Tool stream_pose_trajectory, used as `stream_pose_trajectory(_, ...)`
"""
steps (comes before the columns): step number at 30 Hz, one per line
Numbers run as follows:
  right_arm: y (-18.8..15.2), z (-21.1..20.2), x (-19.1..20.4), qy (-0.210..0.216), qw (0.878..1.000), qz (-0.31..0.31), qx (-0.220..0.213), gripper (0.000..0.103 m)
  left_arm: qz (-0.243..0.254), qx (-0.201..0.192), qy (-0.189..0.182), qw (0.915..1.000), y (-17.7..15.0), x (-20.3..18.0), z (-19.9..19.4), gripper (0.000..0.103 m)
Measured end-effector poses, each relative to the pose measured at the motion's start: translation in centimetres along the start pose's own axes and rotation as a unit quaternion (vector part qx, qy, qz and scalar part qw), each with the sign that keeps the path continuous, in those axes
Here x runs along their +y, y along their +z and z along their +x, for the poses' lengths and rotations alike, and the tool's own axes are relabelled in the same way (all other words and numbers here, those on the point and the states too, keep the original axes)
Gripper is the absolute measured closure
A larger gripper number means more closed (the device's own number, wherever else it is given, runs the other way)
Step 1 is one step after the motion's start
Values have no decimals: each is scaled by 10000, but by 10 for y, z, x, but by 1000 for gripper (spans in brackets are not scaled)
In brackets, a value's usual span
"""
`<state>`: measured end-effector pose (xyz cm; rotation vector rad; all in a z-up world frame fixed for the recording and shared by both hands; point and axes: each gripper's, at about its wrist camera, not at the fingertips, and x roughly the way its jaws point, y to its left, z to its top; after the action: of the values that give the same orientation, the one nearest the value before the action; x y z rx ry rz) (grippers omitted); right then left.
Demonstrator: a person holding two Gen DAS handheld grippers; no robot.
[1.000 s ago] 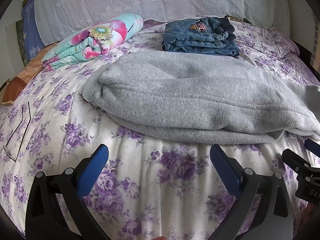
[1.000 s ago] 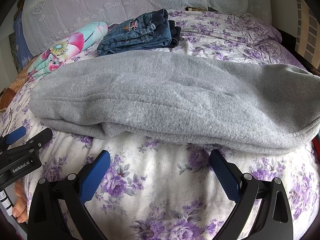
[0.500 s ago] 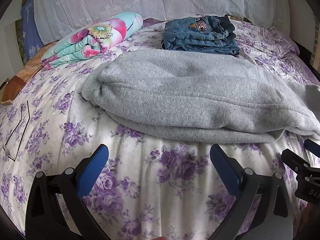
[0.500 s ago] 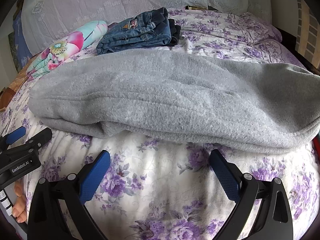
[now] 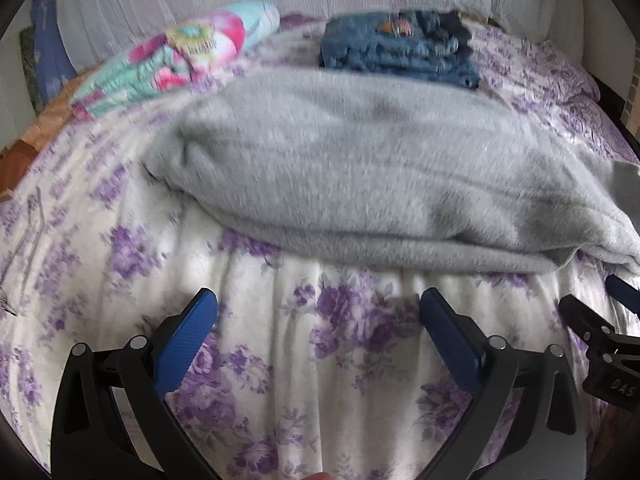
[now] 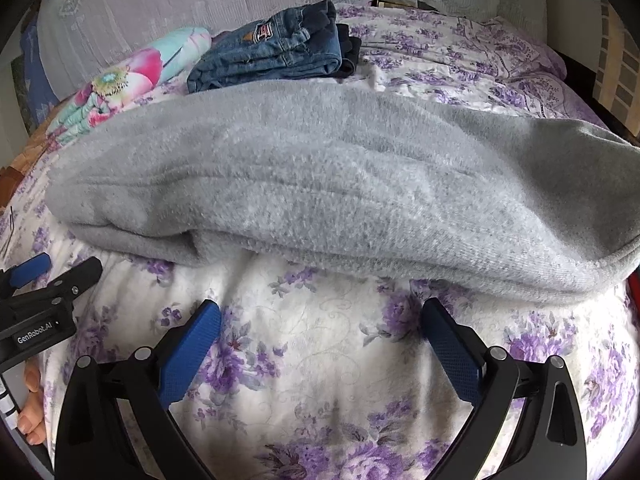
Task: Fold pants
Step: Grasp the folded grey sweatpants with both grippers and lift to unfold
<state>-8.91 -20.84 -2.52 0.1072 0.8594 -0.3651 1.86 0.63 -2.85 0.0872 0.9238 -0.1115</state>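
Fuzzy grey pants point(image 6: 340, 184), long rounded fold.

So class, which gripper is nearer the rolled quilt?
Left. The quilt lies ahead and left of the left gripper; the right gripper sits further to the right.

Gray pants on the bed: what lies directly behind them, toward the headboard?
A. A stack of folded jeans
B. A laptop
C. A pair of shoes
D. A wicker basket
A. In the right wrist view, folded blue jeans sit on the floral bedspread just beyond the far edge of the gray pants, beside a rolled floral blanket; no laptop, shoes or basket shows.
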Motion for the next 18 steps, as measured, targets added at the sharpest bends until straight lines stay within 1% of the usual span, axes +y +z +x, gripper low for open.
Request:
stream_pose_trajectory(2, -2, -1, 0, 12, 10000, 4, 8, 3, -88, 138, -133, 9998, 1, 5, 6, 4)
stream_pose_trajectory(3, -3, -2, -1, 28, 10000, 6, 25, 3, -131, 122, -203, 9996, 0, 8, 6, 4)
stream_pose_trajectory(5, -9, -5, -1, 113, 9998, -111, 89, 3, -53, 102, -261, 9996, -2, 8, 5, 4)
stream_pose_trajectory(6, -4, -5, -3, 217, 9995, -192, 129, 3, 11, 115, -285, 9995, -4, 8, 4, 4)
stream_pose_trajectory(8, -7, -10, -9, 492, 9978, -382, 230, 3, 153, 149, -337, 9992, -7, 7, 2, 4)
stream_pose_trajectory(9, -8, -13, -12, 654, 9961, -527, 287, 3, 255, 181, -423, 9986, -8, 8, -1, 4)
stream_pose_trajectory(10, -10, -16, -16, 741, 9954, -533, 294, 3, 346, 230, -551, 9976, -8, 10, -4, 4)
stream_pose_trajectory(11, -14, -23, -26, 820, 9957, -368, 224, 3, 361, 244, -651, 9969, -8, 14, -6, 4)
stream_pose_trajectory(13, -18, -34, -36, 840, 9963, -163, 82, 3, 18, 139, -771, 9969, -6, 29, -15, 4)
stream_pose_trajectory(14, -19, -41, -44, 883, 9961, -85, -1, 3, -218, 54, -845, 9962, -3, 39, -18, 4)
stream_pose_trajectory(15, -20, -45, -51, 847, 9964, -35, -70, 3, -343, 26, -924, 9951, -1, 45, -20, 4)
stream_pose_trajectory(17, -20, -52, -62, 654, 9977, 0, -176, 3, -592, 129, -1112, 9919, 8, 52, -15, 4)
stream_pose_trajectory(18, -19, -56, -68, 533, 9983, 16, -231, 3, -765, 279, -1248, 9888, 16, 54, -8, 4)
